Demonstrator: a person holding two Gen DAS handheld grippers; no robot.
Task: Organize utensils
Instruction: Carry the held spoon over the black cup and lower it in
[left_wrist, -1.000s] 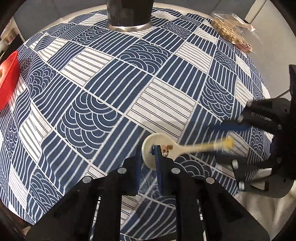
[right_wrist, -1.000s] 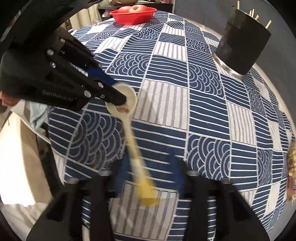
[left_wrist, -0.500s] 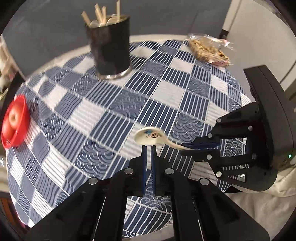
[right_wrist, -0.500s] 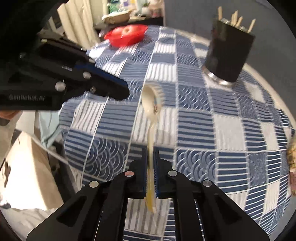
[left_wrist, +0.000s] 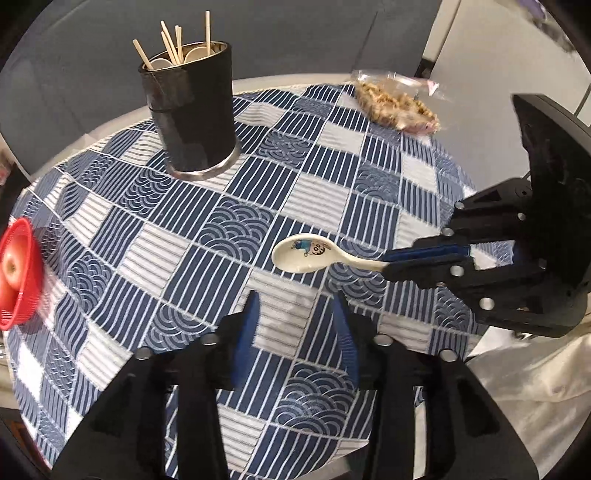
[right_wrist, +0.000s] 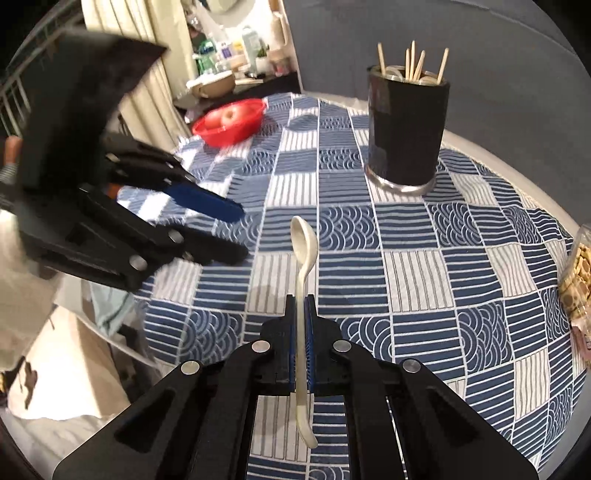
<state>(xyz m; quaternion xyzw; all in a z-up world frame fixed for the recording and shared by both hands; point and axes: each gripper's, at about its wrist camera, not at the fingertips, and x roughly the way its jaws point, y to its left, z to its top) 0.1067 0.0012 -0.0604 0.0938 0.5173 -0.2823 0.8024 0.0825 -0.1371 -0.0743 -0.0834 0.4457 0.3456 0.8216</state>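
A cream ceramic spoon (left_wrist: 306, 254) with a small cartoon print in its bowl hangs above the blue patterned tablecloth (left_wrist: 236, 229). My right gripper (right_wrist: 302, 306) is shut on the spoon (right_wrist: 303, 254) by its handle, bowl pointing away; it shows as the right gripper (left_wrist: 391, 260) in the left wrist view. My left gripper (left_wrist: 295, 306) sits just below the spoon's bowl, jaws opening, nothing between them; it appears as the left gripper (right_wrist: 240, 230) at the left of the right wrist view. A black utensil holder (left_wrist: 192, 110) with chopsticks and spoons stands at the back; the same holder (right_wrist: 406, 125) shows here.
A red basket (right_wrist: 231, 122) with an apple sits at the far left table edge, also red basket (left_wrist: 16, 273). A clear bag of snacks (left_wrist: 397, 101) lies at the back right, bag (right_wrist: 578, 273) at the right edge. White cloth lies beyond the near table edge.
The left gripper let go of the spoon's bowl and opened. The right gripper closed on the handle and both lifted, so the spoon now hangs from the right gripper alone.
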